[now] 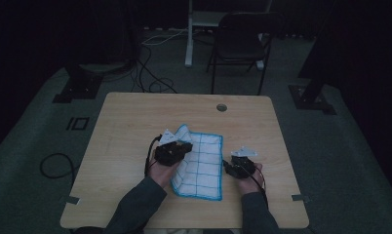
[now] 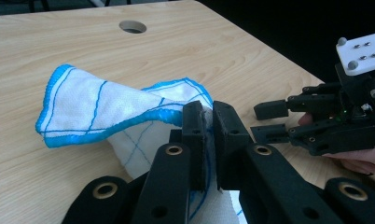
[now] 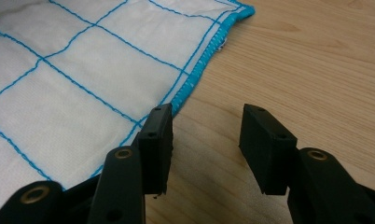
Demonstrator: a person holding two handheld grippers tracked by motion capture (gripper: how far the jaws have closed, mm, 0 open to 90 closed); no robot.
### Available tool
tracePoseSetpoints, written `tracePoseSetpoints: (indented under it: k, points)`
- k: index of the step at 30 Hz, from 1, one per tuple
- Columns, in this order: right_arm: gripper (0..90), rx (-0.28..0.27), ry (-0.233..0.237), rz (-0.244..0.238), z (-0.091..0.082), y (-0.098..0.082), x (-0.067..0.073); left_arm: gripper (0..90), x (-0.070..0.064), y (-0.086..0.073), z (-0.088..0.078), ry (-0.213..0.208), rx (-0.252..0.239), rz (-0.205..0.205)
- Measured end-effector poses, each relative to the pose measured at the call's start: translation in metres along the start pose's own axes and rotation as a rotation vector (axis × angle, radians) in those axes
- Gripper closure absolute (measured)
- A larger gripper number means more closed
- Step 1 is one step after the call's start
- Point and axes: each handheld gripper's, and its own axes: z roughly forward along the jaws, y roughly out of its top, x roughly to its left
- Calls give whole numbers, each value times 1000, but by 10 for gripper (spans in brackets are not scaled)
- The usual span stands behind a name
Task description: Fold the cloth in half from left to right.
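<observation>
Left first: our left gripper (image 1: 173, 146) has its jaws clamped on the left edge of the cloth (image 1: 204, 165), a white rag with a blue grid and blue stitched hem. In the left gripper view the fabric sits pinched between the pads, and the raised edge of the cloth (image 2: 111, 109) folds up off the table (image 1: 130, 122) in a loose curl. The rest lies flat near the middle of the table, on our side.

Handling, as we judge it: light, thin, fully limp. It drapes and bunches wherever it is lifted, so one pinch carries it but gives no control of shape. The weave looks grippy enough, with little risk of slipping. Nothing fragile.

Where to hold: the hemmed border, best at or near a corner, where the stitching is thicker and gives the pads something to bite.

Right side: our right gripper (image 1: 243, 165) sits just off the cloth's right edge, jaws apart with bare wood between them. In the right gripper view the blue hem (image 3: 195, 70) runs just beside its left jaw. That hem is the obvious second pinch point.
</observation>
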Motion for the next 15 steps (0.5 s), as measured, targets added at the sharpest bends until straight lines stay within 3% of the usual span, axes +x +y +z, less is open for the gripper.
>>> tracePoseSetpoints:
  k: [15]
  points:
    - [535, -1, 2, 3, -1, -1, -2, 850, -4, -3, 15, -12, 18, -8]
